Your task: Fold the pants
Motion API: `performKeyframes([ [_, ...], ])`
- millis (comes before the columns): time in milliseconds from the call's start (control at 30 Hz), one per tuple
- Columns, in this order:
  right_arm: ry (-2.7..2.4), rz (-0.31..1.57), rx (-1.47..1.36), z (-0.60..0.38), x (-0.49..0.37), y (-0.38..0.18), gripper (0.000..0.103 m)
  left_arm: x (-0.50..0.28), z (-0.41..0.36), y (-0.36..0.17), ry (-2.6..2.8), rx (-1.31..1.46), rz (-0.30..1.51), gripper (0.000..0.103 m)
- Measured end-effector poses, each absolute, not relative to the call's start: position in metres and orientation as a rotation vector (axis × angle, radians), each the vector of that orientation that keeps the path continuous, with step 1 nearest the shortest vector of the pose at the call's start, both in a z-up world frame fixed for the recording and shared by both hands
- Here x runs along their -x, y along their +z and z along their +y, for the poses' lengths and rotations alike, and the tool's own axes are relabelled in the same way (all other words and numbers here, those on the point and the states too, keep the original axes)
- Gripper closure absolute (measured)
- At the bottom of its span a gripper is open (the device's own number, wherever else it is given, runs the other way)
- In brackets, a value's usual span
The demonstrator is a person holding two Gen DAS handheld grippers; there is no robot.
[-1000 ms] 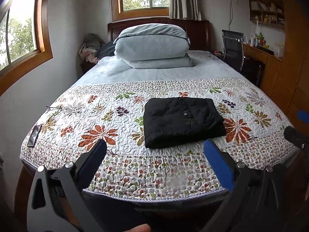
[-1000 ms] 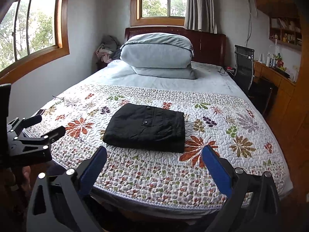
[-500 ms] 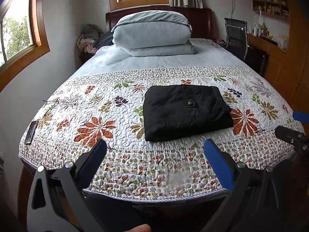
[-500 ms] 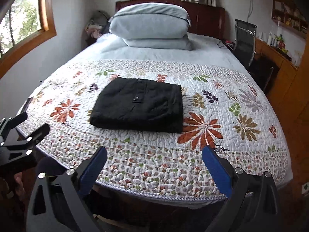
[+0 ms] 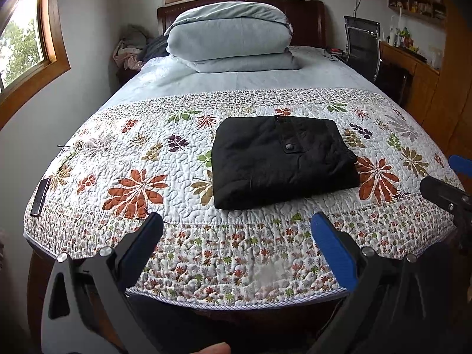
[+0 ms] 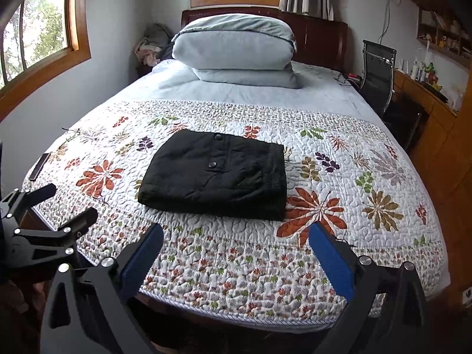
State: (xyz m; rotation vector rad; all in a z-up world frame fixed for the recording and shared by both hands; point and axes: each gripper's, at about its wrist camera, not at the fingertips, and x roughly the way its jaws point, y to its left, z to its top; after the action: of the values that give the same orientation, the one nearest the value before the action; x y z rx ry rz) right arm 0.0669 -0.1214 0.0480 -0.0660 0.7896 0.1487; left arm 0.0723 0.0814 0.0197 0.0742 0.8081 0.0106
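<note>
Both jaws are spread wide with nothing held: left gripper (image 5: pixel 236 236) and right gripper (image 6: pixel 236 239) are kept off the foot of the floral quilted bedspread (image 5: pixel 165 159). The folded black pants (image 6: pixel 215 174) are laid flat mid-bedspread.

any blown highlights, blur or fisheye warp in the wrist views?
Left wrist: window panes blown out, wooden frame bowed, pale smudge low on the floral quilt. Right wrist: sharp folded black pants, dark vignette in the corners.
</note>
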Motion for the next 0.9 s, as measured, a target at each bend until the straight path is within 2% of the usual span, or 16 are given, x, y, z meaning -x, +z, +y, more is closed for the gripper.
performKeyframes([
  [533, 0.141, 0.790, 0.056, -0.120, -0.070, 0.037, 0.004, -0.077, 0.074, -0.001, 0.017, 0.010, 0.850, 0.003],
  [900, 0.146, 0.796, 0.027, -0.128, -0.067, 0.033, 0.004, -0.074, 0.066, 0.005, 0.005, 0.025, 0.837, 0.003],
])
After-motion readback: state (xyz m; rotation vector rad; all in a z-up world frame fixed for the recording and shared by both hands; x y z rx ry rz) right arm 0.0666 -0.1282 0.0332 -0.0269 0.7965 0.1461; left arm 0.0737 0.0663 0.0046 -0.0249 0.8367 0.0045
